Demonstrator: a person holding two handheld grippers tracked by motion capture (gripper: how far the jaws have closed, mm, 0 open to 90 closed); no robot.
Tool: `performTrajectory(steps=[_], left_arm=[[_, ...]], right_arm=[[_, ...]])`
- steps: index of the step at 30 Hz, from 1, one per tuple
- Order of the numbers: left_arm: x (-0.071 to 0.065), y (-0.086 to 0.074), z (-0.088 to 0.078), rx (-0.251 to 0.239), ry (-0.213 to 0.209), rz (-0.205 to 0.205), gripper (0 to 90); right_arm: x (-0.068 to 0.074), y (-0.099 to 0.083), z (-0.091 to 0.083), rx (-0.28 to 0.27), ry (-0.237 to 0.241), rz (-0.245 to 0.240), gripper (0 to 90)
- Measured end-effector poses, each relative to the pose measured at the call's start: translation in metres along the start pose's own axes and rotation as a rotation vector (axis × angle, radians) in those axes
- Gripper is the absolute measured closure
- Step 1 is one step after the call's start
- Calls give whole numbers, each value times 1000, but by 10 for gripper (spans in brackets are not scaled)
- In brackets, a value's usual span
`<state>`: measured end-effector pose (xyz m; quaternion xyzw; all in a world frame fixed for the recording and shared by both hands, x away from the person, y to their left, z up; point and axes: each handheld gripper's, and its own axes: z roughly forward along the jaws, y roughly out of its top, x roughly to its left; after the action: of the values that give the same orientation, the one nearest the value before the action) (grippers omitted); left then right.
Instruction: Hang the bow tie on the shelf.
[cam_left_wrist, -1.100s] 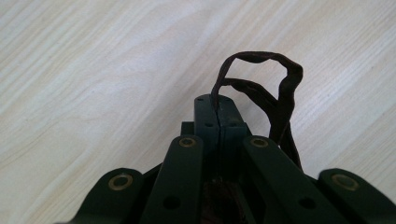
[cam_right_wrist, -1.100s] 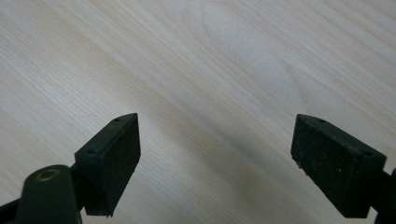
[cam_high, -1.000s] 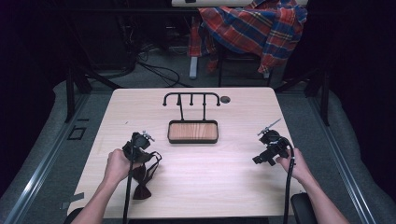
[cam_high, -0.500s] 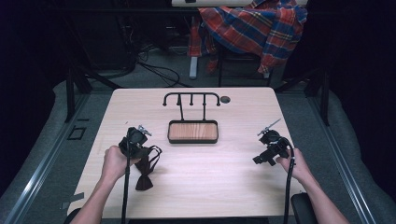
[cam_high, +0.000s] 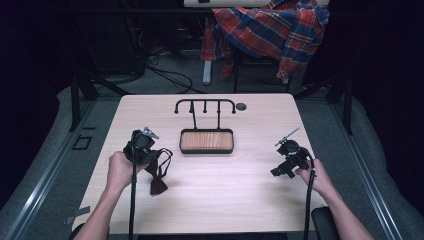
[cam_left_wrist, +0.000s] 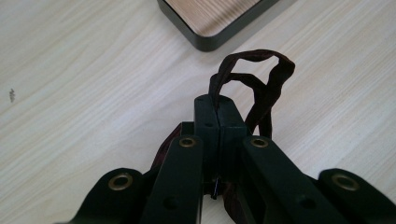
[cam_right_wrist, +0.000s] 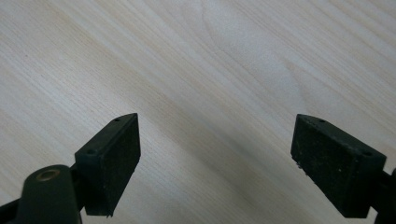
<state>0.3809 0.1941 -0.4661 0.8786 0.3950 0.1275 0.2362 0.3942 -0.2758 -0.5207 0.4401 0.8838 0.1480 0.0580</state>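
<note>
A: Where do you stand with the bow tie (cam_high: 156, 172)?

B: You have it. Your left gripper (cam_left_wrist: 218, 112) is clenched on its strap, jaws pressed together with the dark band pinched between them and a loop of strap (cam_left_wrist: 261, 74) arching out beyond the tips. In the high view the bow end hangs from the gripper and, as far as I can tell, its lower end rests on the table (cam_high: 225, 200) near your left hand (cam_high: 120, 170).

A: And the right one?

B: Your right gripper (cam_right_wrist: 217, 154) is released, jaws wide apart over bare wood with nothing between them. It sits well apart from the tie, on the right side of the table.

A: So which step is this?

B: I'd judge it the lift: you've picked the tie up and the likely goal is the stand (cam_high: 205, 107) with its hooks, behind the tray (cam_high: 206, 141). The tie is left of the tray, near it but apart.

A: What does the next move need?

B: Raise the tie clear of the table so the bow doesn't drag, then carry it forward over the tray. The strap loop has to open enough to slip over a hook, and it's limp, so you may want your right gripper to come across and spread the loop. Keep your left grip firm; the strap is thin and could slide out.
</note>
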Motion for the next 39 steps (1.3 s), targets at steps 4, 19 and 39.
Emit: performTrajectory(steps=[4,19,39], left_arm=[[2,2,-4,-20,12,-9,896],[14,16,-8,-42,41,-31,896],[19,53,-14,-77,70,-2,896]], right_arm=[[0,1,0,14,4,-9,156],[2,-1,3,-7,1,16,156],[2,-1,3,14,-6,15,157]])
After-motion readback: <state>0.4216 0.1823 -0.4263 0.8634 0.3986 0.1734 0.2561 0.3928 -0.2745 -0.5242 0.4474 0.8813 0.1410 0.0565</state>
